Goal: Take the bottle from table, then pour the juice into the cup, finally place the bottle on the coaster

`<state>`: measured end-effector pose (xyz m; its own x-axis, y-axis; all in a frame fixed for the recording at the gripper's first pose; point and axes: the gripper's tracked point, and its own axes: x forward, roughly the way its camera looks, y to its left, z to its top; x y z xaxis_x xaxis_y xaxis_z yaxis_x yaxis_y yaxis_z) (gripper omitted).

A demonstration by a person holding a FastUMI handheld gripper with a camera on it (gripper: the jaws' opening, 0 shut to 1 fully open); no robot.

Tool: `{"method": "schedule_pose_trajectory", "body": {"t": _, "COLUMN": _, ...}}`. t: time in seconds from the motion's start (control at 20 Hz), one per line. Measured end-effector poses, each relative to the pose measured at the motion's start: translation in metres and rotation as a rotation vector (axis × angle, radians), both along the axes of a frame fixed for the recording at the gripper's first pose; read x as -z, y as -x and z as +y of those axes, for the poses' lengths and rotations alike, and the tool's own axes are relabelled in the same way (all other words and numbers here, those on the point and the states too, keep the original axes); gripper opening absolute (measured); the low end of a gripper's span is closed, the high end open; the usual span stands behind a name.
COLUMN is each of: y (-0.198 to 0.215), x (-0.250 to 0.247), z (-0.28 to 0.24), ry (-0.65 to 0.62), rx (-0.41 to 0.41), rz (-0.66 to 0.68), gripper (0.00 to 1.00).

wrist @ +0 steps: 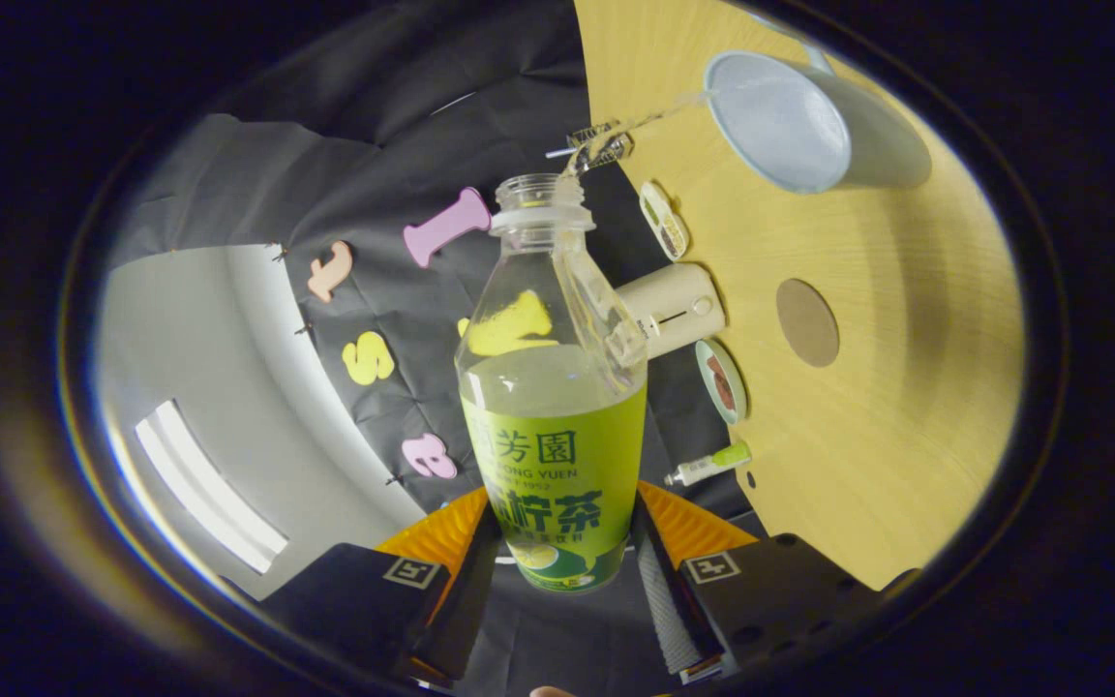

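Between our fingers: the bottle (554, 387), uncapped, clamped low on its labelled body and rolled over so its mouth points ahead toward the cup (790, 121).
Gripper (562, 557): closed on the bottle, a finger pressing on each side of the label.
Juice: a thin stream (635, 126) leaves the mouth and arcs ahead into the cup; we judge the pouring step under way.
Handling: we reckon the clear plastic is light, thin and squeezable, the label slick, the weight shifting as it drains. The stiffer lower body is the place to hold; a firm, even grip suits it.
Coaster (806, 321): a bare round disc on the wooden table (906, 387), ahead and beside the cup, well apart from the bottle.
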<state>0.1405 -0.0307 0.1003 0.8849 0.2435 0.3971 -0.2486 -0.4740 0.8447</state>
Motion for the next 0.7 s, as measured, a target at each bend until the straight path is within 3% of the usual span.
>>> {"method": "schedule_pose_trajectory", "body": {"t": 0.7, "y": 0.002, "x": -0.017, "z": -0.01, "ry": -0.069, "rx": 0.02, "rz": -0.044, "gripper": 0.76}}
